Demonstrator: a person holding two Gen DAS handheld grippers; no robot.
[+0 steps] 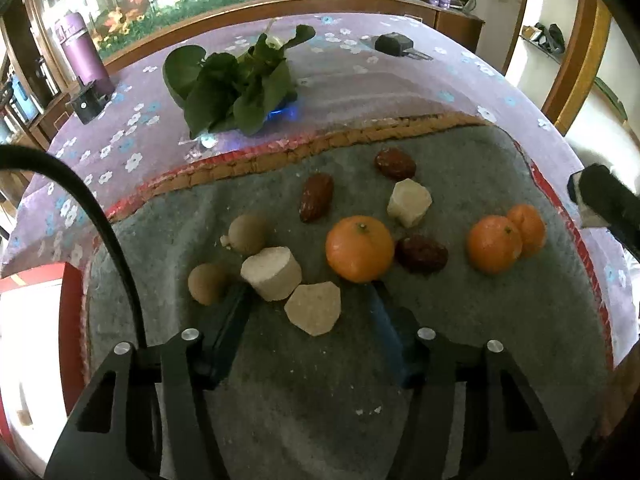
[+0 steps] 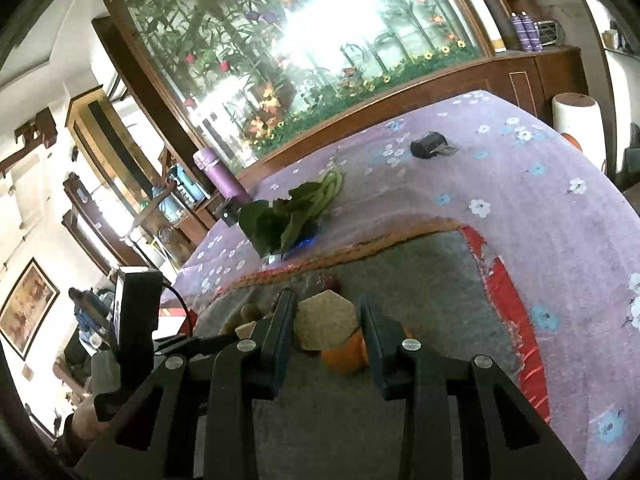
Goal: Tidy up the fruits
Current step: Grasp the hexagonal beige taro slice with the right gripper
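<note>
On the grey mat [image 1: 460, 340] lie three oranges [image 1: 359, 249], dark red dates [image 1: 316, 202], two brown longans [image 1: 248, 234] and pale cut chunks [image 1: 409, 203]. My left gripper [image 1: 307, 290] points down at the mat and is open. A pale flat chunk [image 1: 314, 308] lies between its fingers with a gap on each side. A pale round chunk [image 1: 272, 272] lies by the left fingertip, and the nearest orange is by the right one. In the right wrist view my right gripper [image 2: 327, 312] is shut on a pale six-sided chunk [image 2: 326, 322], held above an orange [image 2: 346, 356].
The mat lies on a purple flowered tablecloth [image 1: 360, 80]. Behind it are leafy greens [image 1: 240, 88], a purple bottle [image 1: 82, 52] and a small black device [image 1: 394, 45]. A red and white box [image 1: 32, 320] stands at the left. A black part of the other hand's tool [image 1: 608, 204] shows at the right edge.
</note>
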